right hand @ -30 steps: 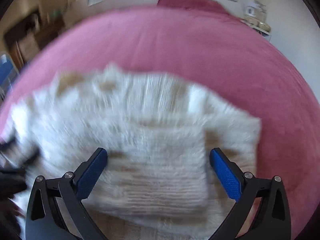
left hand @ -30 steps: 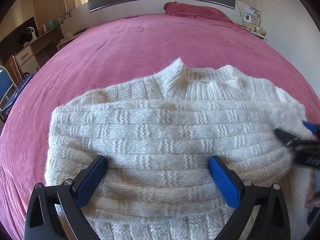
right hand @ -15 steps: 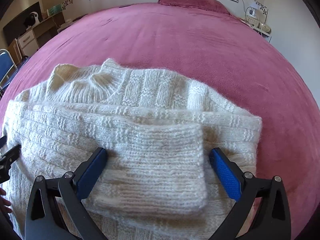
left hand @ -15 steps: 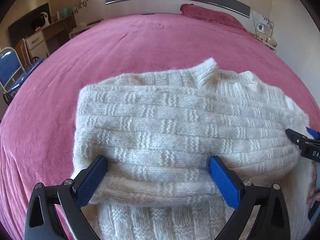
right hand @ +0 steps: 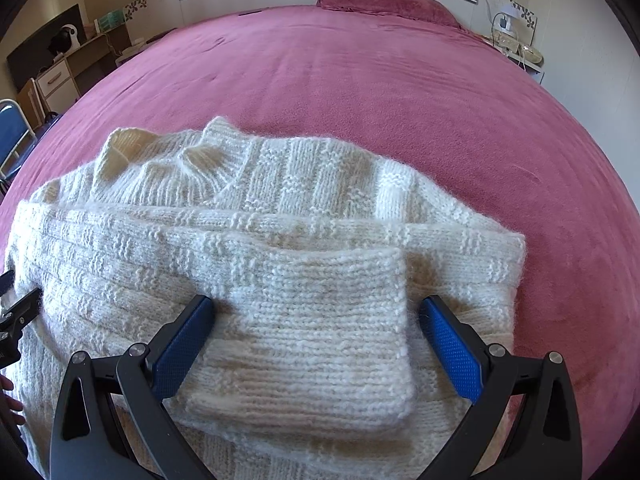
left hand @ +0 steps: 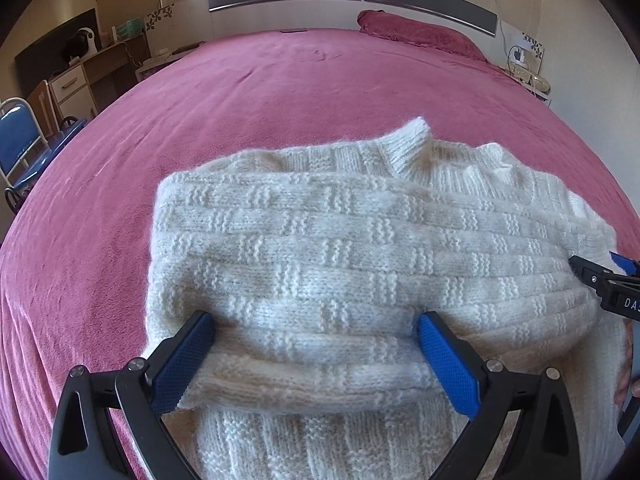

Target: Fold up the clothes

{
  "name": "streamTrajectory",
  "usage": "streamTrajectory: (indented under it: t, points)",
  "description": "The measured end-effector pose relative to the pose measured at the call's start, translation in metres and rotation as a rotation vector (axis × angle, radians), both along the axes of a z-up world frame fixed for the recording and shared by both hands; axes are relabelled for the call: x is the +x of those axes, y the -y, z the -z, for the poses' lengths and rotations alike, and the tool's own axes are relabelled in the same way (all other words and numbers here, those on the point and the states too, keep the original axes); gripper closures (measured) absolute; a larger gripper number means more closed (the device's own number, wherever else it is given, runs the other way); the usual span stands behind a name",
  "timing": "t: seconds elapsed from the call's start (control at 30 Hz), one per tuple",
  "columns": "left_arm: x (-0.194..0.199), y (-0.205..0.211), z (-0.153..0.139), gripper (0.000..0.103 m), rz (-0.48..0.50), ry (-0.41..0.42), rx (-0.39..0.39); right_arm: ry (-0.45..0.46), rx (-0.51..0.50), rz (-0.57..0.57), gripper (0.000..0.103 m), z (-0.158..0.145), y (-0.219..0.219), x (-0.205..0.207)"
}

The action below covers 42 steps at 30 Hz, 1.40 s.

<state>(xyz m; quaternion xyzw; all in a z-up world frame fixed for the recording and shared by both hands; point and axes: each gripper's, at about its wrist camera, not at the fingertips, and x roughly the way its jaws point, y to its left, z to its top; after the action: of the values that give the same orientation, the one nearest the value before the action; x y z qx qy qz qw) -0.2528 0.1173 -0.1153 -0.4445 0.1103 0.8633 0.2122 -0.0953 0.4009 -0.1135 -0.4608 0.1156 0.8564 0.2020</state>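
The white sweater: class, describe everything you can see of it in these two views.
The white sweater is a cream, fuzzy, chunky knit with a basket-weave pattern and a ribbed collar at its far edge. It lies on the pink bedspread, partly folded: both sleeves cross over its body, and a ribbed cuff lies on top. The left tool and the right tool, both open, straddle the folded sleeves.
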Motion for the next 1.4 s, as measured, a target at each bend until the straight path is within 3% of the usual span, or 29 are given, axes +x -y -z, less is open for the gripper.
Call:
streamTrajectory:
  t: [0.23, 0.37, 0.5, 0.63, 0.7, 0.73, 0.83, 0.9, 0.93, 1.0, 1.13, 1.2, 1.27, 1.4]
  points:
    - [-0.002, 0.001, -0.014, 0.0, 0.011, 0.002, 0.031, -0.004, 0.001, -0.005, 0.0, -0.004, 0.001, 0.004]
    - [-0.003, 0.001, -0.048, 0.0, 0.002, -0.056, 0.083, -0.124, 0.009, 0.106, 0.0, -0.038, -0.025, 0.033]
    - [-0.014, -0.024, -0.048, 0.0, 0.039, -0.034, 0.047, -0.204, -0.053, 0.281, 0.0, -0.047, -0.071, 0.077]
    - [-0.004, -0.042, -0.04, 0.0, 0.079, -0.067, 0.008, -0.197, -0.096, 0.293, 0.0, -0.04, -0.071, 0.074]
    - [-0.004, -0.048, -0.027, 0.0, 0.092, -0.047, -0.014, -0.193, -0.117, 0.299, 0.0, -0.037, -0.071, 0.073]
    - [-0.003, -0.05, -0.02, 0.0, 0.096, -0.032, -0.024, -0.191, -0.126, 0.3, 0.0, -0.035, -0.07, 0.072]
    - [-0.002, -0.048, -0.005, 0.0, 0.102, -0.015, -0.021, -0.148, -0.055, 0.156, 0.0, -0.041, -0.035, 0.045]
    - [-0.002, -0.045, -0.009, 0.0, 0.105, -0.015, -0.007, -0.078, -0.025, 0.08, 0.0, -0.032, -0.017, 0.027]
    - [-0.001, -0.042, -0.016, 0.0, 0.103, -0.017, 0.011, -0.031, -0.021, 0.065, 0.0, -0.022, -0.013, 0.021]
    - [0.004, -0.027, -0.041, 0.0, 0.075, -0.028, 0.098, -0.029, -0.027, 0.069, 0.0, -0.016, -0.014, 0.022]
    - [0.021, 0.01, -0.095, 0.0, -0.097, -0.061, 0.332, -0.196, -0.024, 0.208, 0.0, -0.06, -0.039, 0.063]
    - [0.026, 0.001, -0.1, 0.0, -0.084, -0.043, 0.374, -0.279, -0.022, 0.297, 0.0, -0.079, -0.054, 0.091]
    - [0.036, -0.022, -0.094, 0.0, -0.016, -0.024, 0.349, -0.322, -0.064, 0.351, 0.0, -0.077, -0.075, 0.108]
    - [0.061, -0.062, -0.056, 0.0, 0.131, 0.016, 0.216, -0.249, -0.077, 0.334, 0.0, -0.062, -0.092, 0.111]
